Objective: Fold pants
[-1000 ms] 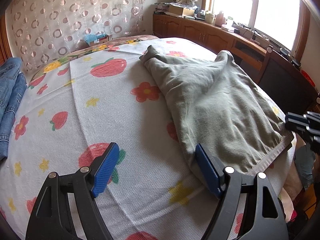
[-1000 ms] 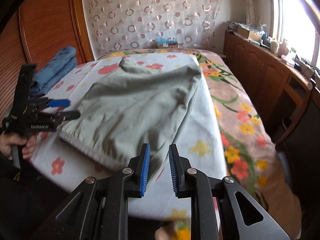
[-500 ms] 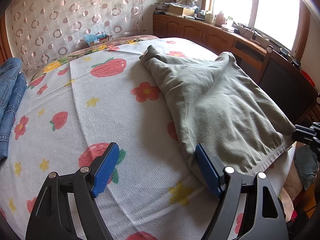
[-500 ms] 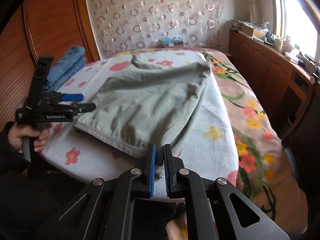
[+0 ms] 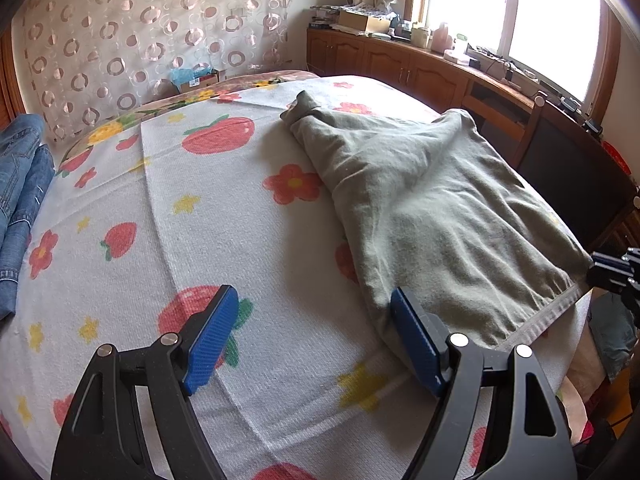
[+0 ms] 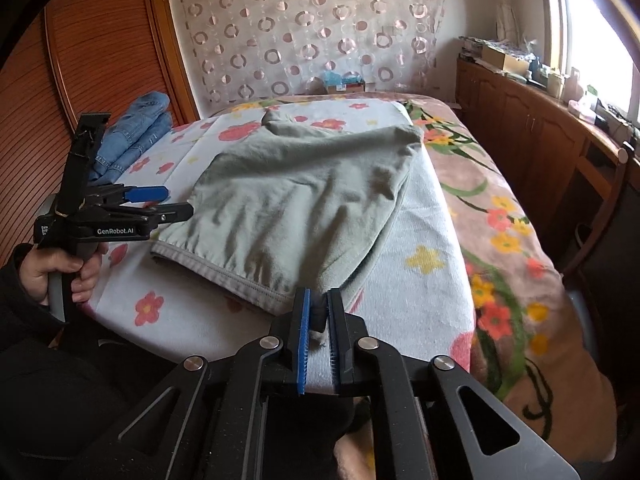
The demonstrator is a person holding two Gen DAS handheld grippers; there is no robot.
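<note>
Grasp step: right gripper (image 6: 318, 312), jaws opening, pinches pants (image 6: 304, 196) waistband corner at lower centre; left gripper (image 5: 312, 340) spread wide, must grip next.

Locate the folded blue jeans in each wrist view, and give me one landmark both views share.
Left wrist view: the blue jeans lie at the far left edge of the picture, on the bed, cut off by the frame.
Right wrist view: the blue jeans sit upper left, against the wooden wall, behind the left gripper.
Shared landmark: the circle-patterned curtain behind the bed.
</note>
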